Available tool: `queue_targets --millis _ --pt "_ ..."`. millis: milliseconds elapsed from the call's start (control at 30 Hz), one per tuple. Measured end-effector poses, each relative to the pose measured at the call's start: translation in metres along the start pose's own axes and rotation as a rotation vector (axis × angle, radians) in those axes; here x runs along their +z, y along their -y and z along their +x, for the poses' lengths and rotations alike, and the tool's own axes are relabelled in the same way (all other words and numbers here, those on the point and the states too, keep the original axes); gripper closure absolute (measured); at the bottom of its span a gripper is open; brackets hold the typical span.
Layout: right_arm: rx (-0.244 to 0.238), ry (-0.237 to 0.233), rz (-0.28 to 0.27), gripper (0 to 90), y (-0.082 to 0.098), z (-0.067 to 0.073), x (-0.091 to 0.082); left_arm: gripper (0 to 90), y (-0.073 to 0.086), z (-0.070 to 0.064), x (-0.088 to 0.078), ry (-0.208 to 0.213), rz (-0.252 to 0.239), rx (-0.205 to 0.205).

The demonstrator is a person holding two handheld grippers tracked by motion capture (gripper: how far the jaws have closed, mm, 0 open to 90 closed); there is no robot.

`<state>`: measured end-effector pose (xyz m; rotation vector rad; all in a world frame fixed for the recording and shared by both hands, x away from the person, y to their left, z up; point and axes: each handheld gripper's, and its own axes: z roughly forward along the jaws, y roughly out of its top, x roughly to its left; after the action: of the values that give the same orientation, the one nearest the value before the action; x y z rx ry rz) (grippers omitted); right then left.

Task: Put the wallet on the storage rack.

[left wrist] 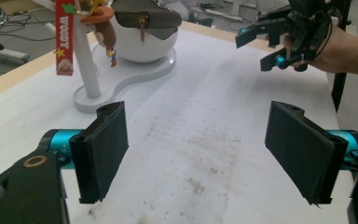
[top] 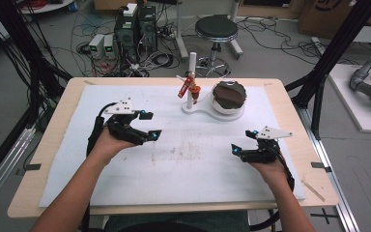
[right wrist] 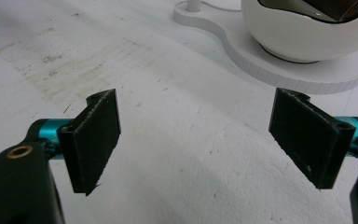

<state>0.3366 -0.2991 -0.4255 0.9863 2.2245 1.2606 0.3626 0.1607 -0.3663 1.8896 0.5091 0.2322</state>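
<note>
Your left gripper (top: 149,125) is spread wide, holding nothing; your right gripper (top: 244,140) likewise. The white stand (top: 200,107) sits well beyond both.

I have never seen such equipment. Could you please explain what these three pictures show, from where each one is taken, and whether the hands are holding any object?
A person holds a black two-jaw tool in each hand: the left tool and the right tool. The high view looks down on the white-covered wooden table. The other two views come from cameras riding on each tool, looking along its jaws. On the table stands a white stand with a post, a red keychain tag hanging from it, and a white bowl holding a brown pouch. Both tools are open and hold nothing.
</note>
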Motion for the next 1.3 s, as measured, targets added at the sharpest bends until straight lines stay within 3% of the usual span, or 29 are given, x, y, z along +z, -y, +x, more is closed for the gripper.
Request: queue_targets --millis 133,333,700,900,1300 --pt "0.0 0.001 0.0 16.6 0.0 -0.001 0.0 19.6 0.011 -0.001 -0.008 -0.009 -0.002 -0.016" --pt "-0.002 -0.003 -0.005 16.6 0.0 -0.001 -0.001 18.7 0.024 -0.001 -0.029 -0.023 -0.02 -0.006" --pt "0.006 -0.005 -0.018 16.6 0.0 -0.004 0.002 17.5 0.064 0.007 -0.057 -0.096 -0.032 -0.032" --pt "0.005 -0.008 -0.016 16.6 0.0 -0.005 0.004 17.4 0.076 0.011 -0.059 -0.116 -0.026 -0.053" --pt "-0.005 0.005 -0.013 16.6 -0.001 -0.004 0.004 17.5 0.08 0.011 -0.054 -0.099 -0.009 -0.046"
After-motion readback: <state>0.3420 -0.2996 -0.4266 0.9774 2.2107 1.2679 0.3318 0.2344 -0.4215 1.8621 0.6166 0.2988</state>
